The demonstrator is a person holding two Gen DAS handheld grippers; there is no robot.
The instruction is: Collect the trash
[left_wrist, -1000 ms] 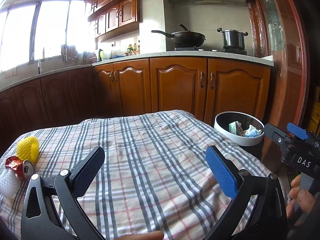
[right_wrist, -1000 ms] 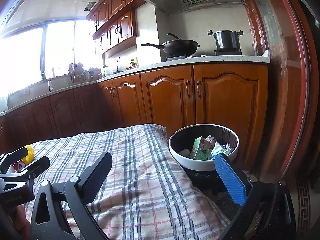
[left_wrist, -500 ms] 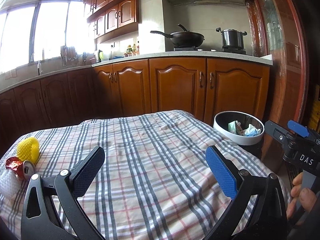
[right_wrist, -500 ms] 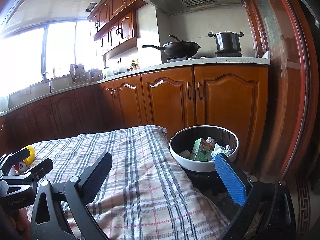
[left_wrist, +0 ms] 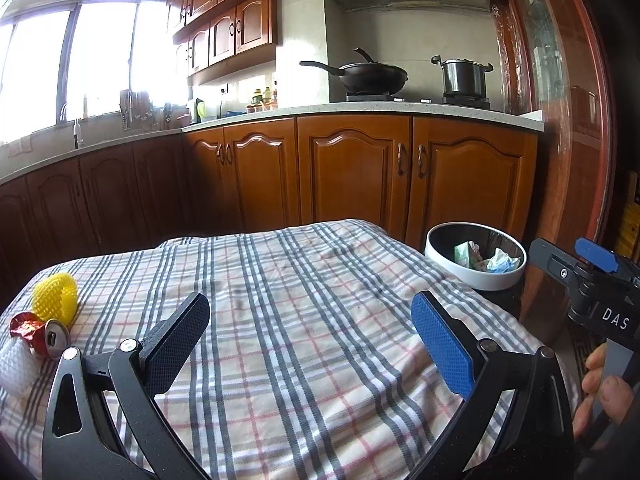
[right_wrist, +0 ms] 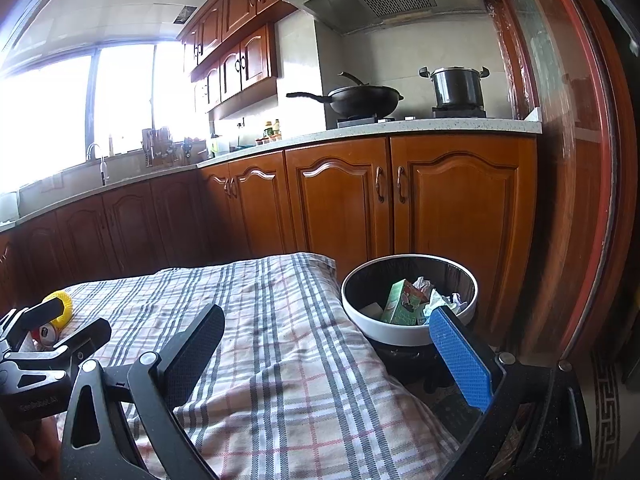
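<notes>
Trash remains at the cloth's (left_wrist: 304, 320) far left edge: a yellow net (left_wrist: 55, 297), a crushed can (left_wrist: 40, 334) and white foam (left_wrist: 16, 364), bunched together. Over the last second almost nothing has shifted; both views have only drifted slightly, so no pickup has begun. Left gripper (left_wrist: 310, 338) is wide open and empty over the bare cloth. Right gripper (right_wrist: 326, 354) gapes too, empty, near the bin (right_wrist: 400, 330), which already holds a carton (right_wrist: 402, 302) and paper
</notes>
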